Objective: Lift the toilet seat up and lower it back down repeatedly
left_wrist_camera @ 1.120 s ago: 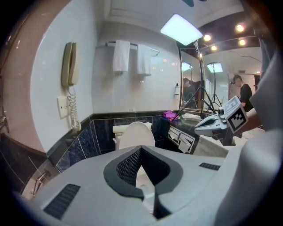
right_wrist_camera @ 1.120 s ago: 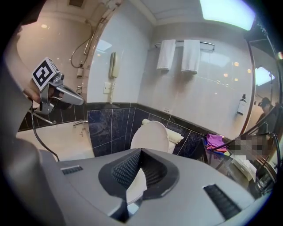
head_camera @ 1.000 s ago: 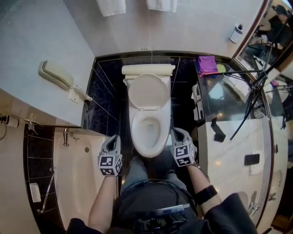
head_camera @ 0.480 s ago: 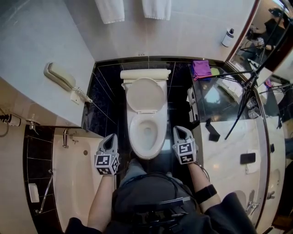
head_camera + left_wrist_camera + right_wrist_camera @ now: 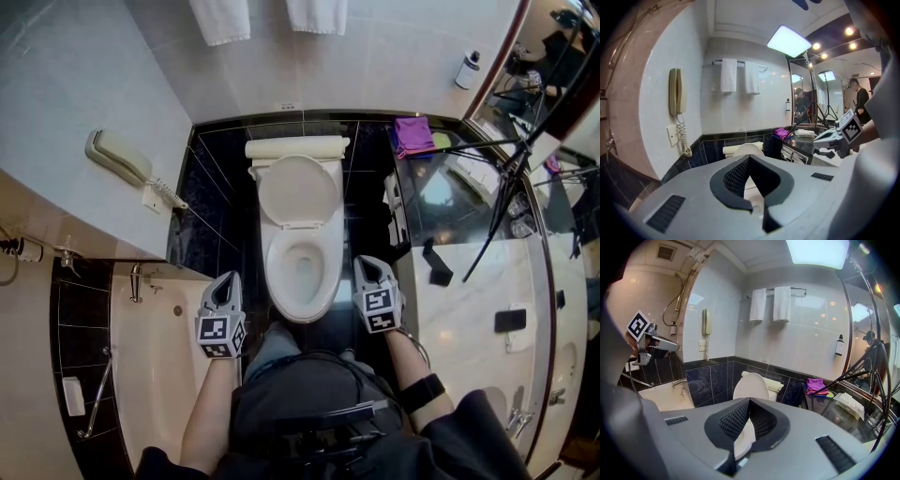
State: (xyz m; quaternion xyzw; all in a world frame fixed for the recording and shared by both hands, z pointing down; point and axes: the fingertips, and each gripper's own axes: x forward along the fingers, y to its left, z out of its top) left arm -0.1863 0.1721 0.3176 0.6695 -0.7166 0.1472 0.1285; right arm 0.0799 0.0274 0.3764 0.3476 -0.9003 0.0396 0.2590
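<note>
Both grippers came up slightly since a second ago, and neither touches anything. Toilet seat [image 5: 275, 267] unchanged, so likely a pause between cycles. Bathtub [image 5: 150, 375] crowds 9 o'clock. Left gripper [image 5: 229, 279] sits at 8 o'clock of the seat, clenched, empty. Seat looks down, lid [image 5: 298, 190] upright at 12. Right gripper [image 5: 365, 263] at 4 o'clock, clenched, empty. Counter [image 5: 469, 309] close at 3. Free room: upward and toward 12.

Head view steeply down on the toilet [image 5: 300, 225]; both gripper views low, toward the same toilet and towels [image 5: 782, 303].
</note>
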